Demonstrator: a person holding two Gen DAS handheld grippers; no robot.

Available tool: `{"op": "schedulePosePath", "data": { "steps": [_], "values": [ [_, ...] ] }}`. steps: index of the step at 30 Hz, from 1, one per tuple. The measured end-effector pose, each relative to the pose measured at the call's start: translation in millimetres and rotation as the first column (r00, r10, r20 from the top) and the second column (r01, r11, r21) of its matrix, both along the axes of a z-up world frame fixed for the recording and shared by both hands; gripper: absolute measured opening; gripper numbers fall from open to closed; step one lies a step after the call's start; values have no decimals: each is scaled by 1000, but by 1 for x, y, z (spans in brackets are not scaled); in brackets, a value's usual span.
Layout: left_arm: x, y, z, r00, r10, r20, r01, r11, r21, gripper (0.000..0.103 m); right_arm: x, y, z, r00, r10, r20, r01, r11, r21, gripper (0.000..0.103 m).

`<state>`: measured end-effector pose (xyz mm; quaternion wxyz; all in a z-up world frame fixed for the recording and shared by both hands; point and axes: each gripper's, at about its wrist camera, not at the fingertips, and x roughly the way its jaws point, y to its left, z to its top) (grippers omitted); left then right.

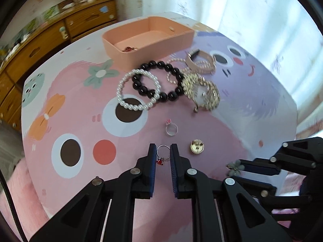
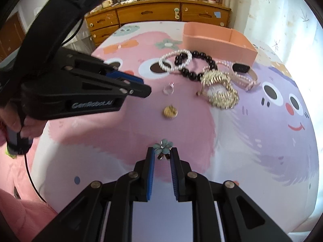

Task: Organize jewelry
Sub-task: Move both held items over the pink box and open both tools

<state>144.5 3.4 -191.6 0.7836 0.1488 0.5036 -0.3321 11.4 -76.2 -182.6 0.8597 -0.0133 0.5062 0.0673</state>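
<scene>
My left gripper (image 1: 163, 157) has a silver ring (image 1: 162, 154) between its fingers (image 1: 151, 157). The band's hoop lies toward the fingertips and its red stone (image 1: 160, 161) points back toward me, so the ring's long axis runs along the fingers. The gap is narrow, but I cannot tell whether the pads are pressing the band or just flanking it.

My right gripper (image 2: 162, 155) has a pale blue flower brooch (image 2: 163, 148) at its fingertips. The petals stick out past the tips and the darker part sits between the pads, so it lies lengthwise along the fingers. The gap is narrow here too, and contact is unclear.

Ahead on the counter (image 1: 80, 104), a clear ring (image 1: 171, 129) and a gold button (image 1: 197, 146) lie apart from each other. Farther off, a pearl bracelet (image 1: 137, 89) overlaps a black bead bracelet (image 1: 159, 80), beside a gold chain heap (image 1: 201, 92). The peach box (image 1: 149, 40) stands beyond them.
</scene>
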Motion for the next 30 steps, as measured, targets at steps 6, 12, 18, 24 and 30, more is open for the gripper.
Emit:
{"op": "schedulePosePath", "data": {
  "steps": [6,12,18,24,30],
  "values": [
    [11,-10,30,997,66,34,-65,997,-34,11,27,-26,19,998,-21,64,18,998,52,15],
    [32,-33,65,988,125,85,-117,989,-93,11,64,-60,41,990,-25,140,21,999,28,15],
    [58,-52,94,966,226,124,-202,963,-180,11,107,-103,63,983,-43,178,28,996,86,15],
    [87,-69,112,935,315,166,-272,933,-236,11,154,-142,79,975,-108,196,66,975,210,15],
    [116,-83,114,904,389,179,-340,906,-253,11,190,-158,84,968,-78,240,26,977,211,15]
  ]
}}
